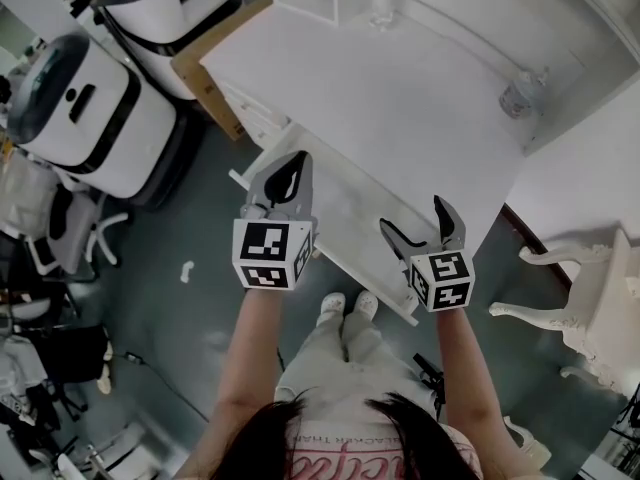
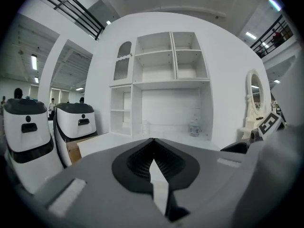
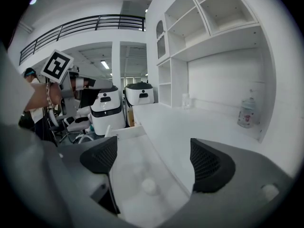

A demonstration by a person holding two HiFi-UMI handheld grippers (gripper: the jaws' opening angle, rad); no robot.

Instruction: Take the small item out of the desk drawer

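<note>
Jaws first: my right gripper (image 3: 154, 158) has its two jaws spread wide, with nothing held between them. Looking straight down through that gap, I see the small white round item (image 3: 148, 186) lying on the floor of the open drawer (image 3: 127, 133). It sits loose, apart from the drawer walls and not touching either jaw. I'm hovering above it, no contact.

Over on the other side, my left gripper (image 2: 153, 148) is clenched. The dark ribbed pads meet at the tips and there's nothing between them. It points level across the white desk (image 2: 111, 139) toward the shelf unit (image 2: 161, 80) standing at the back.

From the head view, both grippers hang over the pulled-out drawer, left toward its far end, right toward the near corner. I can't pick out the item from up there; the drawer floor just reads pale.

Moving outward, a small patterned jar (image 3: 246, 113) stands on the desktop near the back right corner, well away from the drawer. A brown cardboard box (image 1: 215, 78) sits just beside the desk's left end. Past it are two white rounded machines (image 1: 90, 118) with dark tops. An ornate white chair (image 1: 590, 288) stands off to my right, and my light shoes (image 1: 345, 306) are on the grey floor just below the drawer front.
</note>
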